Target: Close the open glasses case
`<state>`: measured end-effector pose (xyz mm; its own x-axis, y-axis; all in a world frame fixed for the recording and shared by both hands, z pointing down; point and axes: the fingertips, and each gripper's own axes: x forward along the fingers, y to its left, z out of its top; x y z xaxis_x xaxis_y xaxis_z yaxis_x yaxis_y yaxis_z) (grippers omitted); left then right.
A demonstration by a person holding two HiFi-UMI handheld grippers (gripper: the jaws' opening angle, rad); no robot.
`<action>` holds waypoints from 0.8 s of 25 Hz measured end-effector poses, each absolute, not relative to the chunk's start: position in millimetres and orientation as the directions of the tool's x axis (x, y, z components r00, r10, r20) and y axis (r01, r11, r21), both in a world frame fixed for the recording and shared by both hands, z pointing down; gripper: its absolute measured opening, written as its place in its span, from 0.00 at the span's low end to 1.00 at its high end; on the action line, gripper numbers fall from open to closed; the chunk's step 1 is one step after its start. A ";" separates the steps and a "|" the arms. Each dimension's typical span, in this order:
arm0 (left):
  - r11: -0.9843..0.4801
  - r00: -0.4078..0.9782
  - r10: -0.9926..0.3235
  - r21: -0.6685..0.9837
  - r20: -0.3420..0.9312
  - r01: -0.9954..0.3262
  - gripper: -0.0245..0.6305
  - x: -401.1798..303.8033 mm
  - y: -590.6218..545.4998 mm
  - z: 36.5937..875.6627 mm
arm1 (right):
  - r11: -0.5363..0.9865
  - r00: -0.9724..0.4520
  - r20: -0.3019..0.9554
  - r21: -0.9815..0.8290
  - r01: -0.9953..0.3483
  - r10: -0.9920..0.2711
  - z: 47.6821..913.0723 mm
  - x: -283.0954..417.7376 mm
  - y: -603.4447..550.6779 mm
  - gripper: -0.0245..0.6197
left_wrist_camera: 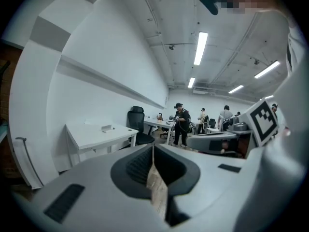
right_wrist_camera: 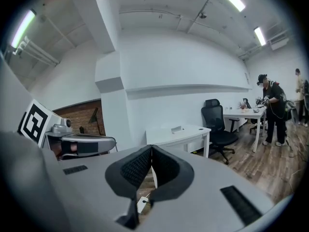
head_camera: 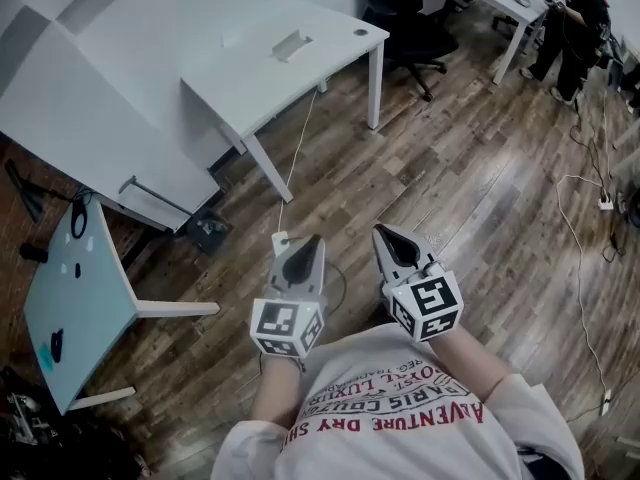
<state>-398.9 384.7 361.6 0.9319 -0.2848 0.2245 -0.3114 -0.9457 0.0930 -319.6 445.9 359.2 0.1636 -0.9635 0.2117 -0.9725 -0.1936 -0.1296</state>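
Glasses case (head_camera: 291,45): on white desk (head_camera: 240,83), well apart from me | my left gripper (head_camera: 311,242): jaws together, holding nothing | my right gripper (head_camera: 384,233): jaws together, holding nothing

Legible print occurs on one item only: the person's white shirt (head_camera: 400,408), at the near edge of the head view. The lettering is red, set in curved lines, and appears upside down to the camera.

- Line nearest the camera: "ADVENTURE DRY SH…", with the remainder lost in a fold.
- Next line out: approximately "PARIS CRUZ…".
- Farthest line: apparently "ROYAL LUXUR…", too small to confirm.

The left cube (head_camera: 287,326) on the left gripper (head_camera: 308,243) and the right cube (head_camera: 427,305) on the right gripper (head_camera: 385,234) carry square black-and-white coded markers, which are patterns rather than letters. One such marker also faces each gripper view.
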 end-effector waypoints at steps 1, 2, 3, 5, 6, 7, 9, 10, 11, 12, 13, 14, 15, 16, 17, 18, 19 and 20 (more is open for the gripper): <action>-0.941 0.928 -0.298 0.093 0.223 -0.325 0.06 -385.7 379.4 358.6 | -0.179 0.149 0.214 -0.131 -0.975 -0.966 356.9 -304.9 439.6 0.06; -0.937 0.925 -0.309 0.093 0.222 -0.336 0.06 -371.8 375.0 355.5 | -0.166 0.135 0.214 -0.131 -0.977 -0.967 354.4 -290.0 434.1 0.06; -0.934 0.922 -0.319 0.093 0.219 -0.345 0.06 -357.3 370.7 352.7 | -0.153 0.123 0.214 -0.130 -0.980 -0.969 351.8 -275.0 428.8 0.06; -0.927 0.917 -0.338 0.095 0.212 -0.363 0.06 -327.8 360.2 349.1 | -0.125 0.097 0.210 -0.123 -0.985 -0.973 347.8 -246.0 417.2 0.06; -0.923 0.914 -0.348 0.095 0.207 -0.373 0.06 -313.2 354.1 348.4 | -0.108 0.082 0.209 -0.117 -0.987 -0.974 346.9 -232.6 410.8 0.06; -0.920 0.912 -0.357 0.095 0.203 -0.381 0.06 -298.9 348.1 348.2 | -0.093 0.067 0.210 -0.112 -0.989 -0.975 346.9 -219.7 404.7 0.06; -0.915 0.908 -0.369 0.095 0.198 -0.393 0.06 -271.1 338.2 349.0 | -0.072 0.048 0.215 -0.102 -0.992 -0.975 348.4 -193.6 394.5 0.06; -0.912 0.906 -0.374 0.097 0.197 -0.398 0.06 -258.0 335.0 350.2 | -0.067 0.044 0.220 -0.098 -0.993 -0.975 349.9 -180.1 390.8 0.06; -0.910 0.905 -0.377 0.104 0.198 -0.402 0.06 -245.8 333.3 352.4 | -0.065 0.042 0.225 -0.095 -0.993 -0.973 352.0 -166.5 388.3 0.06; -0.908 0.904 -0.377 0.115 0.201 -0.404 0.06 -234.5 332.6 355.3 | -0.066 0.042 0.232 -0.096 -0.993 -0.972 354.8 -153.0 386.4 0.06; -0.906 0.904 -0.374 0.127 0.208 -0.404 0.06 -223.9 331.9 358.5 | -0.071 0.045 0.240 -0.101 -0.992 -0.970 358.1 -140.0 384.1 0.06; -0.906 0.904 -0.369 0.135 0.216 -0.402 0.06 -214.6 330.3 361.6 | -0.077 0.048 0.249 -0.110 -0.991 -0.967 361.5 -128.3 380.8 0.06; -0.906 0.903 -0.364 0.137 0.226 -0.400 0.06 -206.8 327.2 364.3 | -0.081 0.048 0.257 -0.120 -0.989 -0.965 364.7 -118.7 376.3 0.06; -0.907 0.901 -0.363 0.132 0.238 -0.400 0.06 -200.6 322.9 367.0 | -0.080 0.044 0.263 -0.129 -0.988 -0.964 367.5 -111.3 371.1 0.06; -0.906 0.897 -0.366 0.126 0.249 -0.404 0.06 -195.7 317.4 369.9 | -0.078 0.039 0.267 -0.135 -0.988 -0.963 370.1 -105.2 365.5 0.06; -0.904 0.892 -0.370 0.120 0.260 -0.411 0.06 -191.4 310.9 373.4 | -0.075 0.036 0.272 -0.136 -0.988 -0.962 372.9 -99.7 359.5 0.06; -0.901 0.887 -0.374 0.118 0.271 -0.416 0.06 -187.0 303.8 377.2 | -0.075 0.034 0.277 -0.137 -0.988 -0.960 375.7 -94.0 352.9 0.06; -0.899 0.884 -0.375 0.122 0.279 -0.420 0.06 -182.2 295.8 380.8 | -0.075 0.033 0.283 -0.138 -0.987 -0.959 378.5 -88.0 345.5 0.06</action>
<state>-182.2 295.8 380.8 0.8837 -0.3755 0.2793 -0.4204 -0.8991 0.1215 -88.0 345.5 378.5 0.0334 -0.9585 0.2830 -0.9875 -0.0753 -0.1385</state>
